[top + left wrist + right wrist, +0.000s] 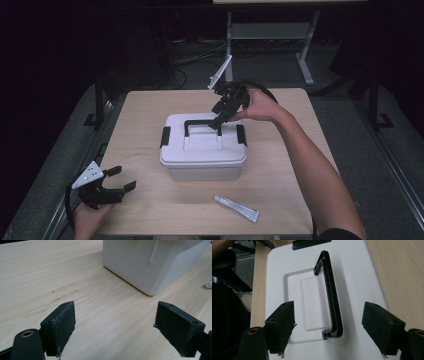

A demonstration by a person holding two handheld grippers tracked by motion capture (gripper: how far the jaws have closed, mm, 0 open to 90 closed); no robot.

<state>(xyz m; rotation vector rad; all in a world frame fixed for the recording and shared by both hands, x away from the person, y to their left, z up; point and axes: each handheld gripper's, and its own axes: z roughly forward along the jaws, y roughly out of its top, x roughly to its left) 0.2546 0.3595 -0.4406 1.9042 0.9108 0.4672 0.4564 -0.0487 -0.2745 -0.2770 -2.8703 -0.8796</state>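
Observation:
A white lidded box [202,155] stands in the middle of the table, with a black carry handle [200,122] on its lid and black latches at both ends. My right gripper [218,124] hangs over the handle's right end, tilted down at it. In the right gripper view the gripper [328,325] is open: the handle [330,290] runs up between the two jaws, and neither pad touches it. My left gripper [122,179] rests near the table's front left corner, open, with bare wood between its jaws [115,325]. The box [140,262] is ahead of it.
A small white tube [236,208] lies on the table in front of the box, towards the right; its cap [208,284] peeks in at the left gripper view's edge. A latch [310,243] sits at the lid's far end. A table frame [305,55] stands on the floor behind.

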